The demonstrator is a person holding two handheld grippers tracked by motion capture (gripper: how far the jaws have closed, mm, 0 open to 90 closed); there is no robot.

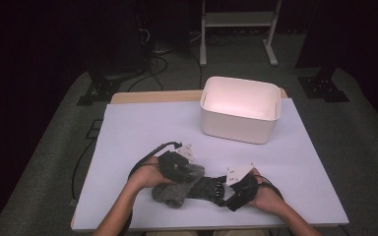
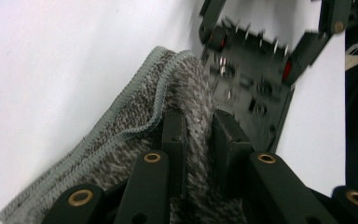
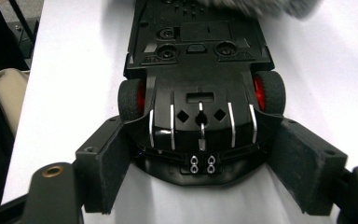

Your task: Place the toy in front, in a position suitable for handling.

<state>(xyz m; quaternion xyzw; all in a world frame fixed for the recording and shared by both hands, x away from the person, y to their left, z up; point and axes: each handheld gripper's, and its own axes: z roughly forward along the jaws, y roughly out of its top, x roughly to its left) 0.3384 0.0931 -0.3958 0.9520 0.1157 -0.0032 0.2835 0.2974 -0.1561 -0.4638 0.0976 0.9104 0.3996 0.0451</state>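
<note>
1. Grey knit sock (image 2: 135, 140) lies at the lower centre of the high view on the white worktop (image 1: 142, 132), its open cuff drawn over one end of a black toy car (image 3: 200, 93) that lies with its underside up.
2. In the left gripper view the left gripper (image 2: 198, 135) is closed on a fold of the sock fabric just below the cuff edge, with the knit bunched between the two pads.
3. In the right gripper view the right gripper (image 3: 200, 172) clamps the car's bumper end, a pad pressed against each side just behind the red-hubbed wheels; the far end of the car runs under the sock at the top of that frame.
4. The work in hand looks like moving the sock along the car, though I cannot tell whether it is going on or coming off.
5. Risks from here, as I judge them:
   - the knit could snag on a wheel or on the raised ribs of the underside, so that a harder pull stretches the cuff or jerks the car;
   - the right gripper's hold is on a curved, glossy bumper, so a strong tug from the other side could slip the car out;
   - the left gripper pinches only one thin fold, which may slide free.
6. A white plastic bin (image 1: 239, 109) stands well apart at the upper centre of the high view.
</note>
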